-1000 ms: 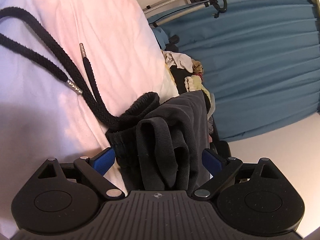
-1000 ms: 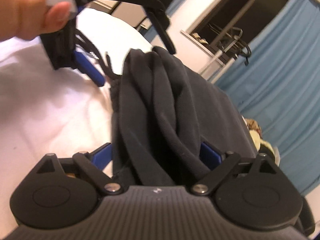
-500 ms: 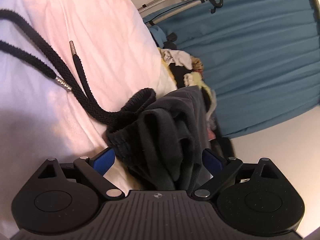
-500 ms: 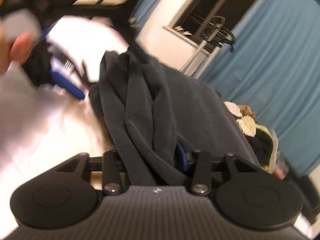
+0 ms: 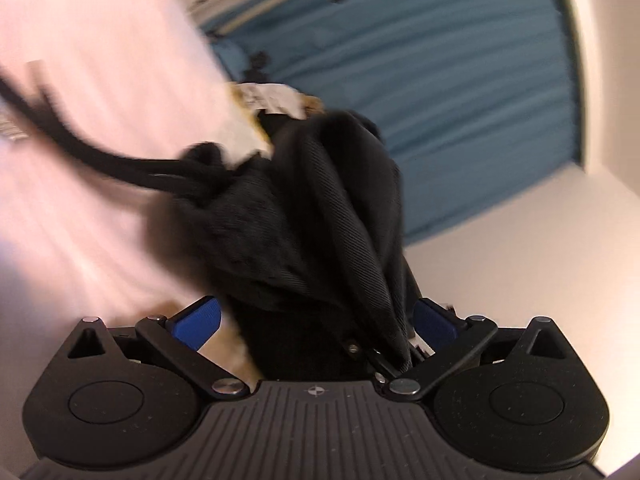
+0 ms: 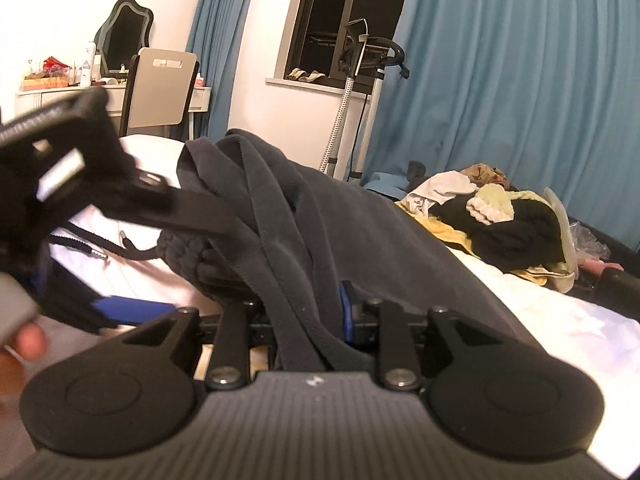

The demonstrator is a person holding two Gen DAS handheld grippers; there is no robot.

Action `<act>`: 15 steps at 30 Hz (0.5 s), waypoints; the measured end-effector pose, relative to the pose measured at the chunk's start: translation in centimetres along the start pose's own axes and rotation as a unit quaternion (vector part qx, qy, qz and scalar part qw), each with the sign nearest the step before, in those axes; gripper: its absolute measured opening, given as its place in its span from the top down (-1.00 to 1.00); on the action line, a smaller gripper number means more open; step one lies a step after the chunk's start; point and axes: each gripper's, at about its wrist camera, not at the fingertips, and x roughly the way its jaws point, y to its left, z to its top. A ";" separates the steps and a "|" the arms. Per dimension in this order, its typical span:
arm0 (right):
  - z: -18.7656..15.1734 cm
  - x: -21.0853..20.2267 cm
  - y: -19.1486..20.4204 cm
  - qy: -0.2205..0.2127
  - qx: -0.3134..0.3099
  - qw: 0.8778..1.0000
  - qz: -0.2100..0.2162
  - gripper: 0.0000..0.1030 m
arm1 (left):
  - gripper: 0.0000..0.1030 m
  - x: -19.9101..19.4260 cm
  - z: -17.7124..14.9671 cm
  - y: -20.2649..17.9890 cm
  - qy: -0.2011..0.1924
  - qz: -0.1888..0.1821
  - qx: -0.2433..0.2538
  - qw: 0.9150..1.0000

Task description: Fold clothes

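Right wrist view: your right gripper point(image 6: 308, 316) just clamped the pants point(image 6: 320, 224), but the left gripper point(image 5: 316, 316) beside them gapes unclamped, so they'll sag unevenly.

Motion blur smears the drawstring point(image 5: 100, 152) and the white bed sheet point(image 5: 80, 92) beside the dark trousers point(image 5: 320, 208). The trousers hide the right hand-held gripper point(image 6: 308, 316)'s left pad.

Two grippers point(image 6: 308, 320) point(image 5: 316, 316), one dark garment point(image 6: 320, 220), one clothes pile point(image 6: 492, 216), one chair point(image 6: 164, 92) and one mirror point(image 6: 120, 40) are counted.
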 end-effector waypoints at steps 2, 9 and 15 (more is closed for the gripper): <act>-0.3 -0.4 0.4 0.001 0.003 1.000 0.003 0.48 | -0.99 1.5 -0.2 0.3 -0.002 0.001 0.005 1.000; -0.4 -0.3 1.2 0.004 -0.028 1.000 0.007 0.39 | -0.99 2.5 0.5 2.4 -0.002 -0.046 -0.044 0.998; -1.7 1.0 3.9 0.033 -0.113 0.993 -0.004 0.26 | -0.99 2.6 1.1 3.3 -0.005 -0.064 -0.072 0.995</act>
